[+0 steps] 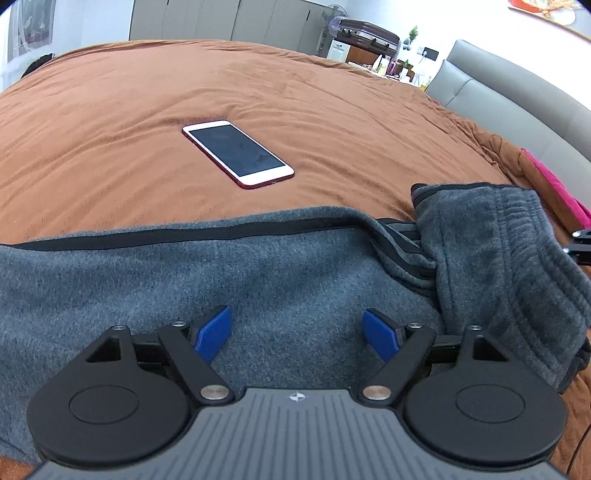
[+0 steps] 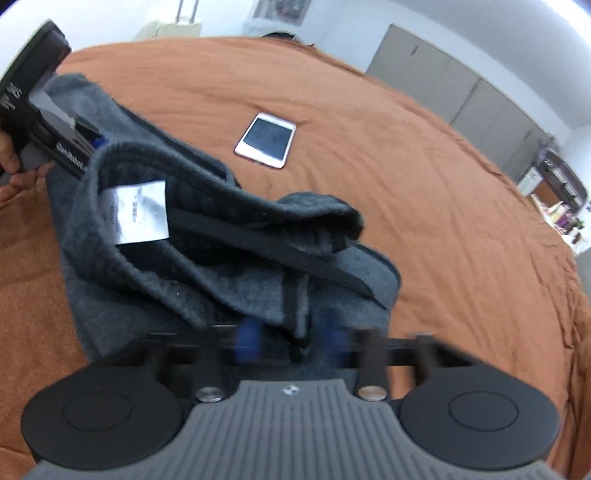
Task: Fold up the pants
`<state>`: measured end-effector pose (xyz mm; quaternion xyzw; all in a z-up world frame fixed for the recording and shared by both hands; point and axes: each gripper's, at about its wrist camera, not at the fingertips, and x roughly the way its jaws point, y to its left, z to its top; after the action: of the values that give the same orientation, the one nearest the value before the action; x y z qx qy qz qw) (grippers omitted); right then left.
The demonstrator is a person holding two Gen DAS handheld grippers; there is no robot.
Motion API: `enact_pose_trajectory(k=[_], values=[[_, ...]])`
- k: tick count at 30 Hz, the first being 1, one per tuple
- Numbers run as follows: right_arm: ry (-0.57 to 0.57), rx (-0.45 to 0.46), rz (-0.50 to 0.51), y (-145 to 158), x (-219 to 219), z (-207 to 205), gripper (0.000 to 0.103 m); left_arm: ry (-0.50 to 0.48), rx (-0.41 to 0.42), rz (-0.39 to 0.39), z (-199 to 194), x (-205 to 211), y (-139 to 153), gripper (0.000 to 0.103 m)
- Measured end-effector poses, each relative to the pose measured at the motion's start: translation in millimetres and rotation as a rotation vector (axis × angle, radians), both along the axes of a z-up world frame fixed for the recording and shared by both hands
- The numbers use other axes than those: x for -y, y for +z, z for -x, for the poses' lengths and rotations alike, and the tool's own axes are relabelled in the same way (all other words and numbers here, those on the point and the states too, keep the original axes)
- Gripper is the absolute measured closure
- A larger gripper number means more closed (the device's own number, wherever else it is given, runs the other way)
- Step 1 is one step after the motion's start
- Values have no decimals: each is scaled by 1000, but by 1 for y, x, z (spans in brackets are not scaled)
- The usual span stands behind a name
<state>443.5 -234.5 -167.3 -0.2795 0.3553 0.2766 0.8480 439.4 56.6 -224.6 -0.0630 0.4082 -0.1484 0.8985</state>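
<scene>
The pants [image 1: 258, 273] are gray and fuzzy, with black stripes down the side. They lie on the bed [image 1: 110, 122], which has a brown blanket. The stretchy waist part [image 2: 207, 206] is lifted and bunched up, and a white tag [image 2: 138, 214] shows inside it. The left hand-held gripper [image 1: 297, 334] sits over the flat gray cloth with its blue fingers [image 1: 214, 332] spread apart, holding nothing. The right hand-held gripper [image 2: 291, 336] is blurry; its blue fingers pinch the pants. A phone [image 1: 238, 153] lies on the bed near the pants.

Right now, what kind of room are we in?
Most likely a bedroom in a home. The grey pants lie on a bed with a brown blanket, a padded grey headboard runs along one side, and tall wardrobe doors line the far wall.
</scene>
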Motion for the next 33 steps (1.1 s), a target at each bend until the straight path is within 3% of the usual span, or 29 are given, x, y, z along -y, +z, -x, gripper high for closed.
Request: enact_pose_trajectory(k=[3, 6, 12, 20, 24, 26, 27, 28, 31, 33], values=[[-3, 29, 2, 4, -8, -2, 100, -21, -3, -1, 3, -3, 2, 8], [-1, 91, -21, 33, -11, 9, 100, -35, -5, -12, 6, -9, 7, 8], [68, 141, -65, 68, -57, 1, 100, 49, 0, 25, 13, -43, 15, 8], [131, 75, -18, 29, -160, -29, 99, 89, -12, 24, 34, -77, 18, 8], [96, 44, 6, 2, -181, -39, 92, 83, -16, 29, 39, -87, 19, 8], [83, 51, -4, -4, -184, -37, 71, 99, -10, 32, 40, -92, 22, 8], [79, 37, -8, -4, -185, -37, 33, 112, -12, 37, 40, -96, 24, 8], [69, 27, -24, 0, -182, -36, 17, 128, -15, 45, 41, -103, 28, 8], [42, 70, -77, 16, -181, -27, 26, 177, -13, 71, 46, -130, 43, 8], [22, 117, -122, 35, -179, -21, 25, 202, -6, 56, 53, -153, 51, 8]])
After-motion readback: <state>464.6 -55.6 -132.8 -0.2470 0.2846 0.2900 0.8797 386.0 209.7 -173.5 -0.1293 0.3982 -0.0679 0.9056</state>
